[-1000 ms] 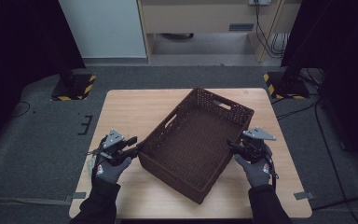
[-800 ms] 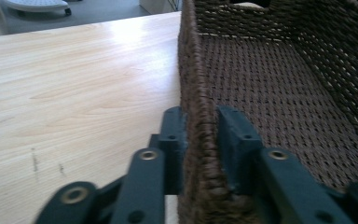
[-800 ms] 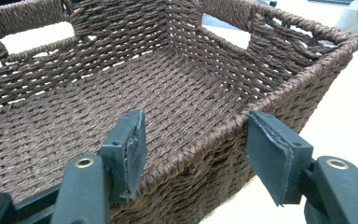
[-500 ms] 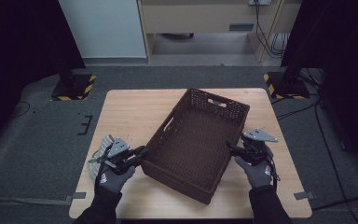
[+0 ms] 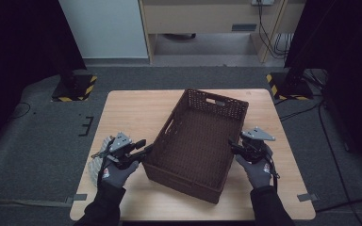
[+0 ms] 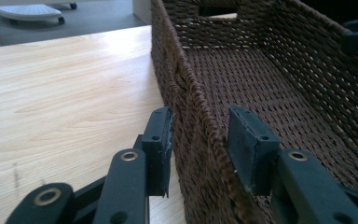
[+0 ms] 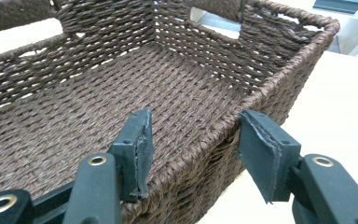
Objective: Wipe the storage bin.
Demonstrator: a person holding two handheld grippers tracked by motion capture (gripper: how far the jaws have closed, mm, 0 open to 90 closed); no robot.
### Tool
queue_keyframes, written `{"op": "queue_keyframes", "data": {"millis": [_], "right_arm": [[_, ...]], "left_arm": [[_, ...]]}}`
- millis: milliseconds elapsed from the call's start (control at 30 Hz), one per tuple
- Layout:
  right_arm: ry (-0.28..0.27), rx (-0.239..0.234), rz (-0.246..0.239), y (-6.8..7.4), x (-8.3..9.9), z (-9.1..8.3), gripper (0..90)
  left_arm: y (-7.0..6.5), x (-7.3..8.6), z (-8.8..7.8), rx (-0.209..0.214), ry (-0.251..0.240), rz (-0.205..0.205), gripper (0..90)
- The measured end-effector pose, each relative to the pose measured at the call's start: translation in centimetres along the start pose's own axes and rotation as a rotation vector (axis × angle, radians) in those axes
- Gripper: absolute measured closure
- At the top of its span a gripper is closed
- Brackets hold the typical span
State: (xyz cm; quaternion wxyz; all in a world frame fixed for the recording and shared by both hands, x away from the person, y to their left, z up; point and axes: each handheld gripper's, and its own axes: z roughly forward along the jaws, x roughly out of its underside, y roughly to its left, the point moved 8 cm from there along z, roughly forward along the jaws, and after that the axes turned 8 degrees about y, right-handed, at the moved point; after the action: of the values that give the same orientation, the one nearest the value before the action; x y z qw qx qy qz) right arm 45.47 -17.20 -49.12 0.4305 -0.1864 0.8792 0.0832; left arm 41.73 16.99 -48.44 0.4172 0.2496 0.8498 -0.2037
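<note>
Straddling opposite long walls of the dark brown woven rectangular basket [image 5: 195,141] lying askew mid-bench: left gripper [image 6: 200,140] just reopening, right gripper [image 7: 193,144] just closing, neither clamped. Next: pinching both rims before shifting.

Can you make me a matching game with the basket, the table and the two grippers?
Things:
1. basket
2. table
3. left gripper
4. right gripper

Matches:
A. pale wood
B. jaws astride the basket's right wall
C. dark brown, woven
D. jaws astride the basket's left wall

Pairs: 1-C, 2-A, 3-D, 4-B
</note>
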Motion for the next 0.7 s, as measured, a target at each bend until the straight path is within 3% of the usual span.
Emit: {"op": "queue_keyframes", "data": {"millis": [233, 300, 500, 567, 633, 700], "right_arm": [[-0.001, -0.003, -0.001, 0.0, 0.0, -0.3, 42.0], [0.001, -0.009, -0.004, 0.2, 0.1, -0.6, 40.4], [0.018, -0.023, -0.001, 0.5, 0.7, -1.3, 49.0], [0.022, -0.029, -0.011, 0.6, 0.7, -1.3, 53.0], [0.023, -0.025, -0.015, 0.6, 0.6, -1.2, 53.6], [0.017, -0.029, -0.013, 0.5, 0.5, -1.0, 54.1]], "left_arm": [[-1.4, 1.4, 1.2, 0.007, 0.076, 0.053, 69.2], [-1.8, 1.8, 1.0, 0.007, 0.076, 0.062, 70.5], [-3.4, 2.4, 0.5, 0.029, 0.083, 0.081, 66.7], [-3.4, 2.3, 0.4, 0.030, 0.080, 0.083, 65.1], [-3.2, 2.0, 0.3, 0.037, 0.066, 0.056, 61.4], [-2.8, 1.2, 0.0, 0.017, 0.040, 0.058, 56.7]]}}
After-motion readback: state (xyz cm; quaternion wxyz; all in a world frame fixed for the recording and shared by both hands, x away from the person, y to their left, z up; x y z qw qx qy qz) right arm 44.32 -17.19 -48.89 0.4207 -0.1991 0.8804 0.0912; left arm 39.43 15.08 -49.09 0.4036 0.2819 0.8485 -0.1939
